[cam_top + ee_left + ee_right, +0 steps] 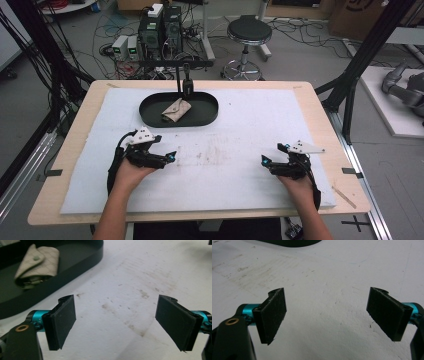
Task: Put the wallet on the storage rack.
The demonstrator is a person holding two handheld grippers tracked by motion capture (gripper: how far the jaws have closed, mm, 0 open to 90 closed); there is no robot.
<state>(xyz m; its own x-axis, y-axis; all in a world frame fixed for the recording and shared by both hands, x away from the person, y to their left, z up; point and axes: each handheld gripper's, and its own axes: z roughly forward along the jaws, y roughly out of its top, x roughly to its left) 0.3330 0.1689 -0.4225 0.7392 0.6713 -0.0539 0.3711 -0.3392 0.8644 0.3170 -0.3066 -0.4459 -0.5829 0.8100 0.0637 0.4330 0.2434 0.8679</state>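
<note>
A small beige pouch [176, 109], quilted and folded shut with a snap flap, lies flat and askew inside the black oval tray [205, 118] at the far middle of the desk [320, 112].

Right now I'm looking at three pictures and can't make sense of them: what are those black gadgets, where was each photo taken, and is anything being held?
No robot here: a person holds a hand tool in each hand, each with two black jaws that pinch like tongs. The high view looks down from above the person's side of the table. There the left gripper and right gripper rest on a white mat, both with jaws apart and nothing between them. The other two pictures come from small cameras riding on each tool, looking out along its jaws. In the left gripper view you see its pads and, beyond, a black tray with a folded beige pouch lying in it. The right gripper view shows its pads over the stained mat. The pouch is untouched.
</note>
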